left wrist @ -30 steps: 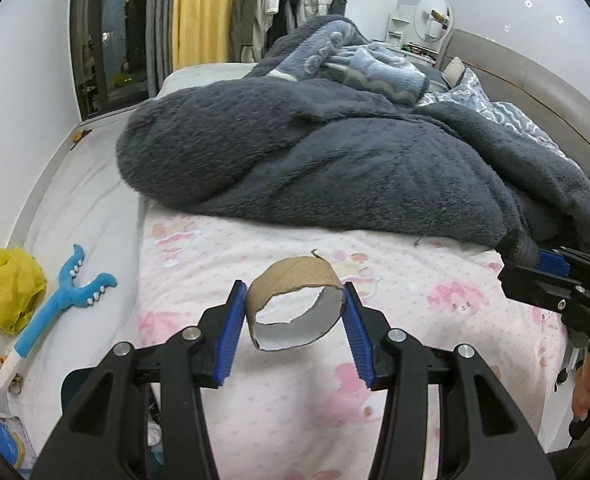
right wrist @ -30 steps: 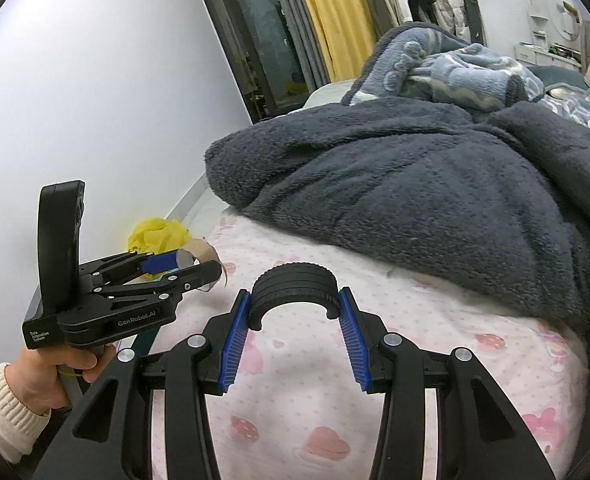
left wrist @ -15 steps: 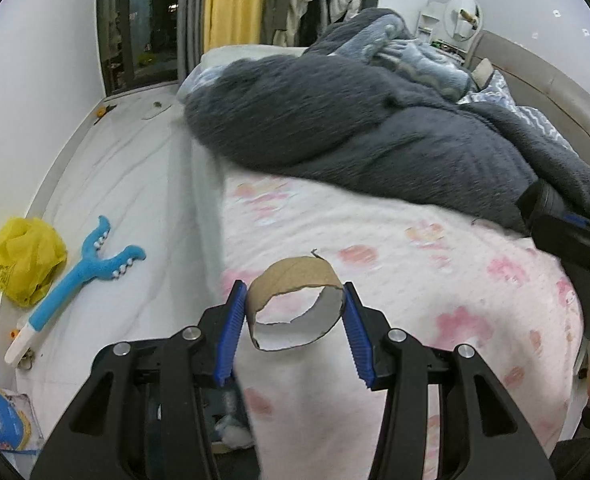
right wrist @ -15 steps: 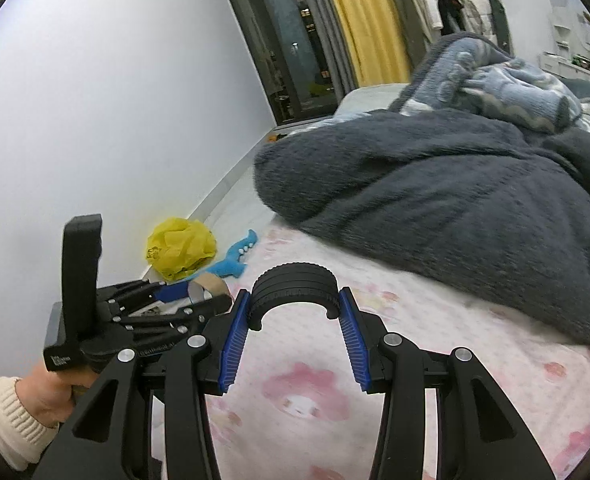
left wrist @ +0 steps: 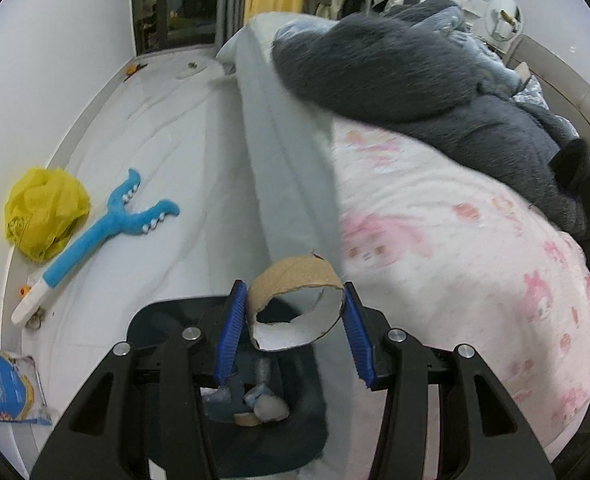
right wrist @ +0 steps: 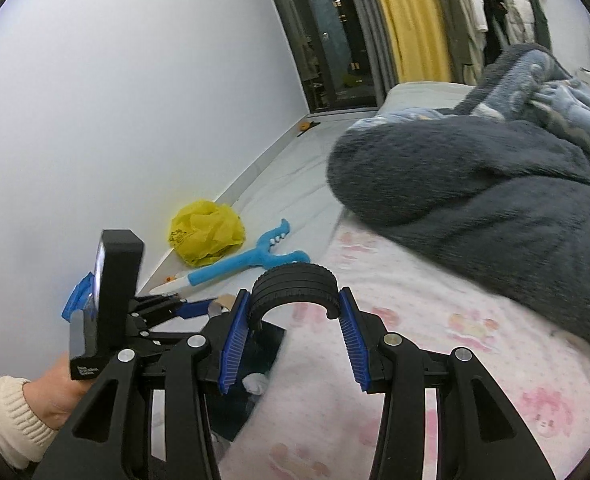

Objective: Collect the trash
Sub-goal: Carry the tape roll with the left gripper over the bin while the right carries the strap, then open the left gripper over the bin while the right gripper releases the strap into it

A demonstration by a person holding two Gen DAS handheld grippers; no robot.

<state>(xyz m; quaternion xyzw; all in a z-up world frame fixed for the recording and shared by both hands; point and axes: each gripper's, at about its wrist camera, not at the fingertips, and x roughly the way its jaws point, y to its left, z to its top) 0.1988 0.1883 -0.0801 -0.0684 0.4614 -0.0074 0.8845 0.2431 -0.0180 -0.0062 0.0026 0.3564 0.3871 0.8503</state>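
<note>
My left gripper (left wrist: pixel 293 330) is shut on a torn cardboard ring (left wrist: pixel 295 300), brown outside and white inside. It holds the ring above a dark bin (left wrist: pixel 263 420) on the floor beside the bed; the bin holds several scraps. My right gripper (right wrist: pixel 293 334) is shut on a black ribbed half-ring (right wrist: pixel 293 284) above the bed's edge. The left gripper (right wrist: pixel 191 308) also shows in the right wrist view, over the bin (right wrist: pixel 255 364).
A bed with a pink patterned sheet (left wrist: pixel 455 260) and a dark grey fleece blanket (left wrist: pixel 415 80) fills the right. On the white floor lie a crumpled yellow bag (left wrist: pixel 43 212), a blue toy (left wrist: pixel 107 232) and a blue packet (left wrist: pixel 3 388). A wall runs along the left.
Both grippers have swung left off the bed toward the floor. The bin has come into view under the left gripper. Both grips are unchanged.
</note>
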